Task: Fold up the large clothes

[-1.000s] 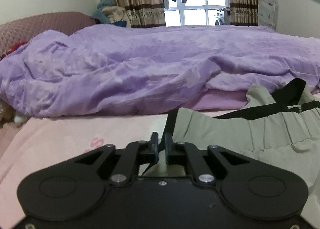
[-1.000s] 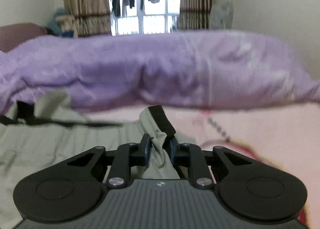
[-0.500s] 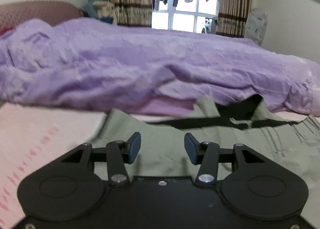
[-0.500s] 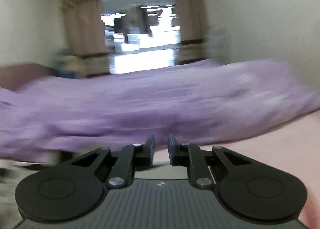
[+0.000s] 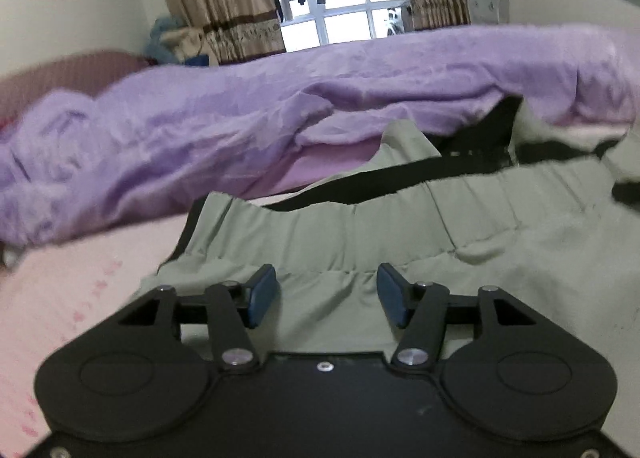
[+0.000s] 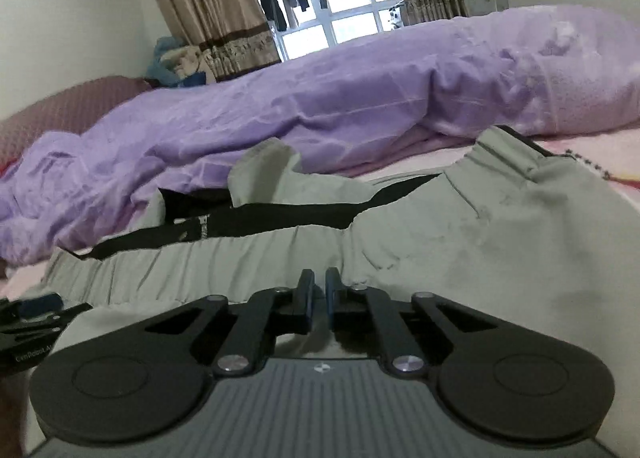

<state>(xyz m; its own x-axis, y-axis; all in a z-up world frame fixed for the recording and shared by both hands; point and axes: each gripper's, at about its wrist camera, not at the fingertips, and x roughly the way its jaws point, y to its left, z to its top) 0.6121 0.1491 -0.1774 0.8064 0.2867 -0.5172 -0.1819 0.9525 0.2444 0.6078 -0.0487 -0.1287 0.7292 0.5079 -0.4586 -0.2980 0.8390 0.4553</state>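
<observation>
Grey-green trousers (image 5: 400,242) with a black inner waistband lie spread on the pink sheet (image 5: 80,278), waist towards the purple duvet. My left gripper (image 5: 326,294) hovers over the gathered waistband near its left end. Its jaws are opening, and only flat cloth shows beneath them, none pinched. In the right wrist view the trousers (image 6: 480,242) fill the foreground. My right gripper (image 6: 319,298) hangs over the waistband's middle, its jaws closing to a thin slit with nothing gripped between them. The left gripper (image 6: 36,306) shows at that view's left edge.
A rumpled purple duvet (image 5: 200,125) runs across the bed just behind the trousers. A maroon headboard (image 6: 60,113) stands at the far left. Curtains and a window (image 6: 340,17) with hanging laundry are at the back. Pink sheet (image 6: 600,149) shows at the right.
The left gripper let go of the trousers' corner, opened wide and shifted right over the waistband. The right gripper released its bunch of cloth, swung left and closed.
</observation>
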